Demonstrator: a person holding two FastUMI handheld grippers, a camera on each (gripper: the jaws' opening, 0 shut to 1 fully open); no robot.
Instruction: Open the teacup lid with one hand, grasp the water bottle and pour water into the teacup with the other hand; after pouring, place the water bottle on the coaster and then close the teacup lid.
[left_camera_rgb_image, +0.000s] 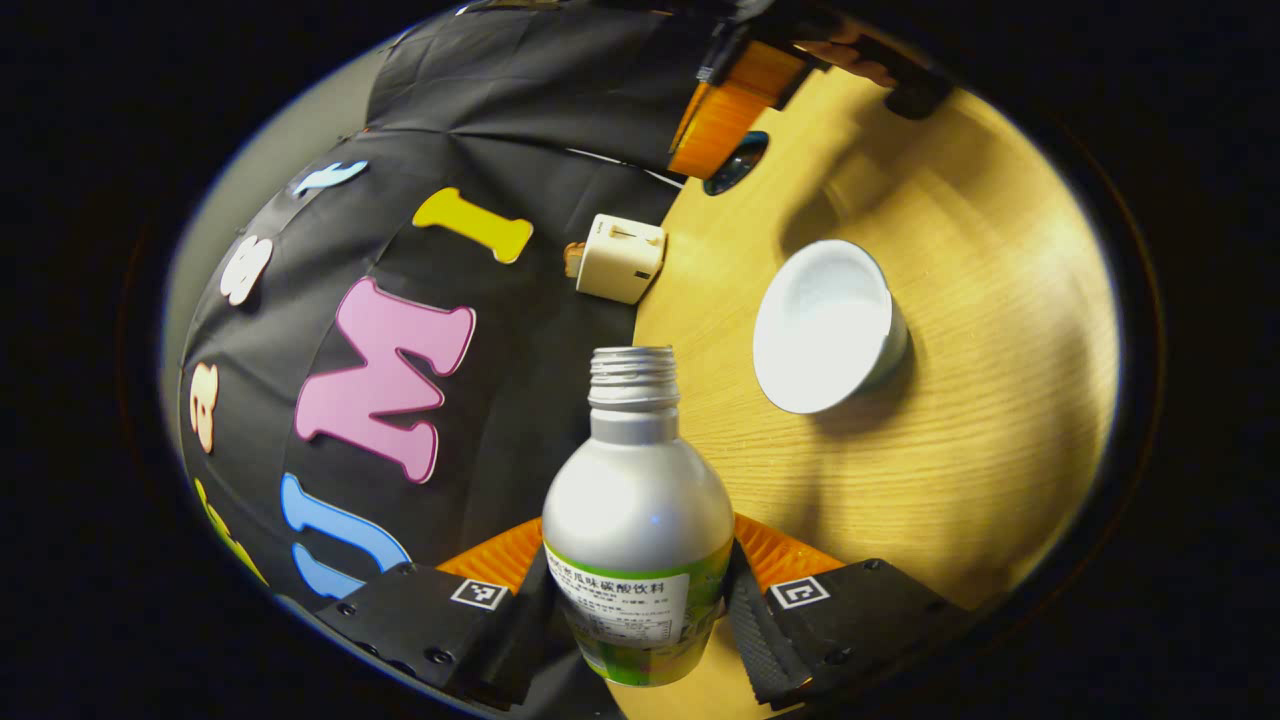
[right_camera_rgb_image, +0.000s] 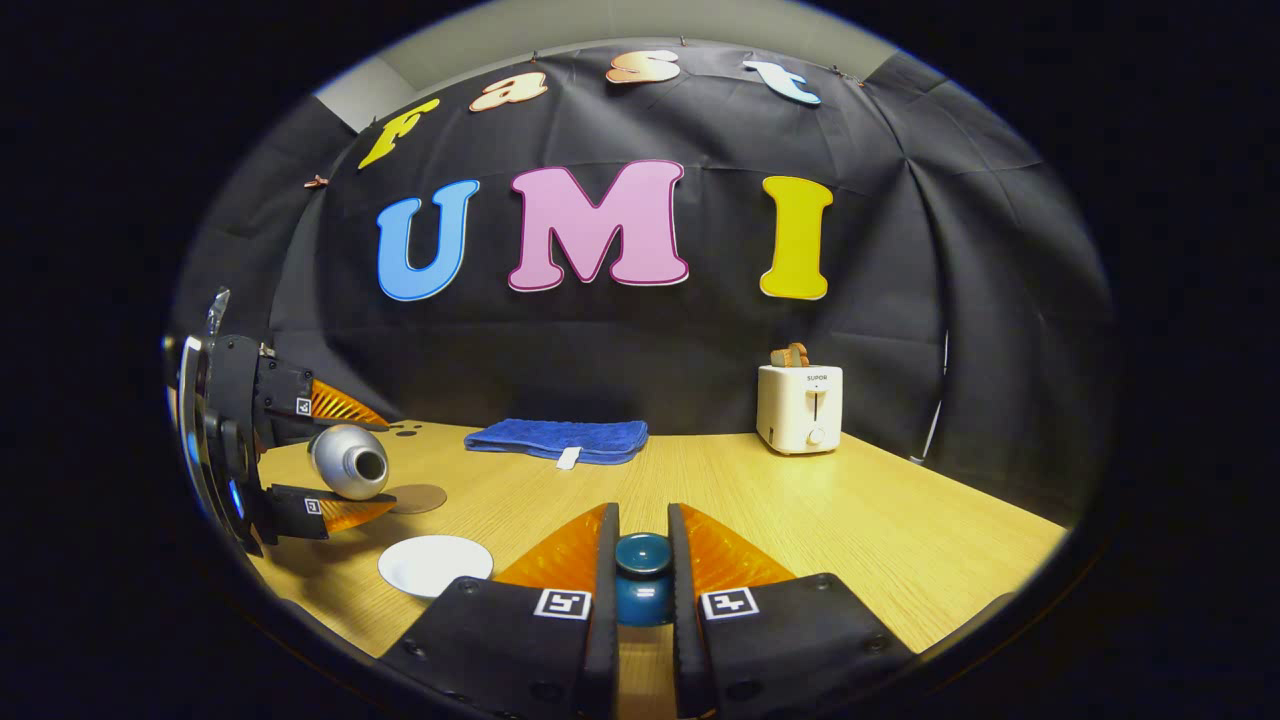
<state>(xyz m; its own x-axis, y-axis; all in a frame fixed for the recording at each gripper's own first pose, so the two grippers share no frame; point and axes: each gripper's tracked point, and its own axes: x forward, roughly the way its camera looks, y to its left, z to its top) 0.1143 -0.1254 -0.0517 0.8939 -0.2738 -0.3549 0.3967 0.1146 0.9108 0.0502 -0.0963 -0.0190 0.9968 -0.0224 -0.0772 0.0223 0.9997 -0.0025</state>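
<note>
My left gripper (left_camera_rgb_image: 640, 572) is shut on a silver water bottle (left_camera_rgb_image: 640, 480) with a green label and no cap. Seen from the right gripper view, the bottle (right_camera_rgb_image: 335, 458) lies almost level in the air, its open mouth pointing at the table's middle. The white teacup (left_camera_rgb_image: 830, 325) stands uncovered on the wooden table, beyond and to one side of the mouth. No stream of water shows. My right gripper (right_camera_rgb_image: 642, 522) is shut on the knob of the dark blue lid (right_camera_rgb_image: 642, 572), held above the table. A round brown coaster (right_camera_rgb_image: 418, 498) lies behind the teacup (right_camera_rgb_image: 435, 563).
A cream toaster (right_camera_rgb_image: 800, 405) with a slice of bread stands at the table's back right. A folded blue towel (right_camera_rgb_image: 558, 440) lies at the back middle. The wooden table (right_camera_rgb_image: 880, 520) stretches bare to the right of my right gripper.
</note>
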